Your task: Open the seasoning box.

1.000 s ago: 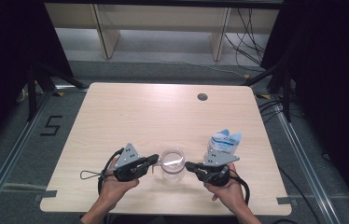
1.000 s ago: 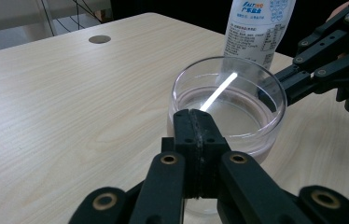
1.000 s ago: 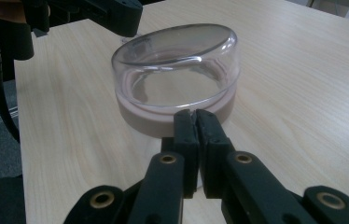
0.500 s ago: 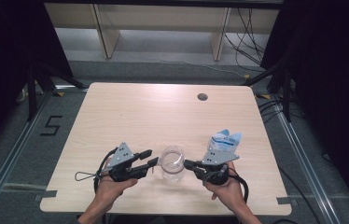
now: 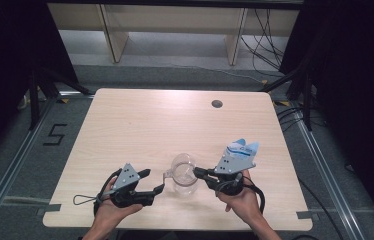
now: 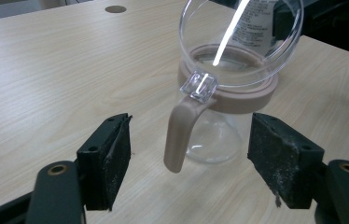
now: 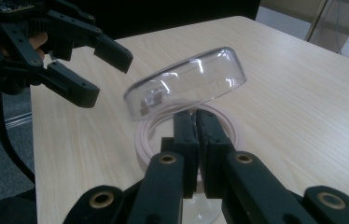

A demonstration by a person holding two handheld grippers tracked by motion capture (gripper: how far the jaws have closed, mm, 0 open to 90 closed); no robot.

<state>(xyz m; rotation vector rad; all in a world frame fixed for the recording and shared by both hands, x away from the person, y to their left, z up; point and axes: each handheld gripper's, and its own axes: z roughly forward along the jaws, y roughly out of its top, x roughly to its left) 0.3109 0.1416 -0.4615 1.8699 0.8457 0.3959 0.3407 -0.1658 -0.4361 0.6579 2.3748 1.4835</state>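
Our left gripper (image 5: 151, 182) now sits lower and farther left than a second ago, its fingers (image 6: 103, 161) spread wide on either side of the tan handle (image 6: 178, 135) without touching it. The glass jug (image 5: 183, 174) stands on the table (image 5: 140, 125) near the front edge, between our two grippers, its clear hinged lid (image 7: 186, 84) tilted up. Our right gripper (image 5: 199, 172) reaches in at the jug's rim, fingers (image 7: 184, 140) pressed together just under the lid.

Right tool (image 7: 195, 122) apparently pinches the clear lid's (image 7: 186, 84) edge.
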